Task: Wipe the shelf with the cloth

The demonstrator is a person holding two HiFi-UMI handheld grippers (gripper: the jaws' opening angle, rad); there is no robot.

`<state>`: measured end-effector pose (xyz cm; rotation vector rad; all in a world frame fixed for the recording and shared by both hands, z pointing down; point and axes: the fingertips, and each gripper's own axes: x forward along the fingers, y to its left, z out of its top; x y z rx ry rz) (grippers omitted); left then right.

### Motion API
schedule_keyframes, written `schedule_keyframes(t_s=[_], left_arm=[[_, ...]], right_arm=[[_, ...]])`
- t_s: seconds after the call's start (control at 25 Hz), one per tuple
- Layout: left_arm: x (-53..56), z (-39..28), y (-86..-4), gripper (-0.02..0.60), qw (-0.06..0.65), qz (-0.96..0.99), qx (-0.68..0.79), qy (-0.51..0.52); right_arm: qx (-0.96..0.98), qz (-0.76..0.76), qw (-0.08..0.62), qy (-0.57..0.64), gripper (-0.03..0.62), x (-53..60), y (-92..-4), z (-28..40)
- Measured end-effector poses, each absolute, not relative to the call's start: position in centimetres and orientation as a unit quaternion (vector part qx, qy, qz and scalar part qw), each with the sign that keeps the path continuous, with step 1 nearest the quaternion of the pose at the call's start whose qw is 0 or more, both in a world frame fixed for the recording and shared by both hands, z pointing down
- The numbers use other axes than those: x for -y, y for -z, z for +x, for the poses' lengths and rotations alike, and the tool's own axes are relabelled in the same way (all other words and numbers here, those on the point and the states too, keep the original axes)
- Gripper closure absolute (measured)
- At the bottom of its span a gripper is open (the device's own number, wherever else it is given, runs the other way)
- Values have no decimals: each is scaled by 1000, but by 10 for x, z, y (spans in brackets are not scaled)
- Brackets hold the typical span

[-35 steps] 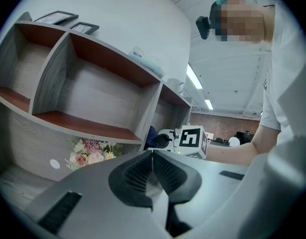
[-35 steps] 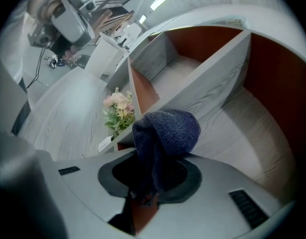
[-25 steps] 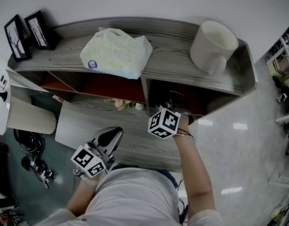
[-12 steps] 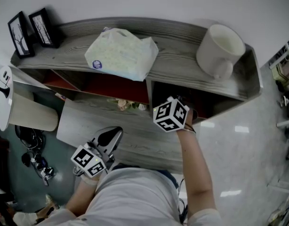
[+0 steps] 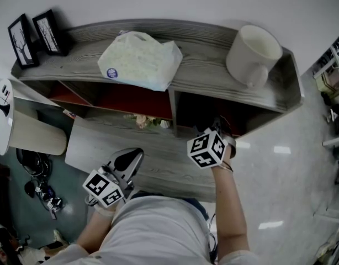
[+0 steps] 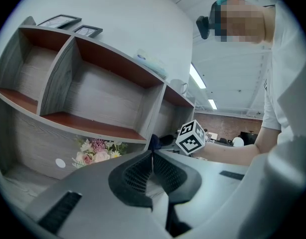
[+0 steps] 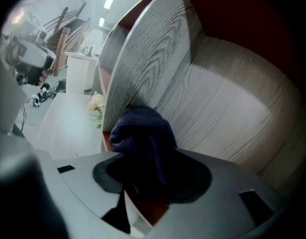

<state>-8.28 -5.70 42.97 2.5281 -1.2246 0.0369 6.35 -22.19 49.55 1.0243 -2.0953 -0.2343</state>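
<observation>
Grey shelf compartment [image 7: 232, 118] holds the cloth [image 7: 143, 133] between the right claw's [image 7: 150, 176] just-opening jaws.

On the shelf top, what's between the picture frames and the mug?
A white bag lies on the shelf between the picture frames and the mug, clear in the head view.

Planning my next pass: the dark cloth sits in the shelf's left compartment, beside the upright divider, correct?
Not the left. The dark cloth sits in the shelf's right compartment, beside the upright divider, which stands on its left; the right gripper view shows it.
</observation>
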Motion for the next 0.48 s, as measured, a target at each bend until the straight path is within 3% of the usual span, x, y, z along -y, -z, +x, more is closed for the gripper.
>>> schedule_keyframes(t_s=[0.32, 0.4, 0.48], left_arm=[[53, -79, -431, 561, 167, 889, 427, -15], [53, -80, -431, 561, 167, 888, 428, -14], [51, -82, -431, 561, 167, 886, 431, -13]], right_arm=[[867, 360, 337, 73, 335, 189, -468, 51], [872, 358, 322, 89, 335, 191, -464, 43], [860, 378, 324, 113, 425, 202, -465, 41]])
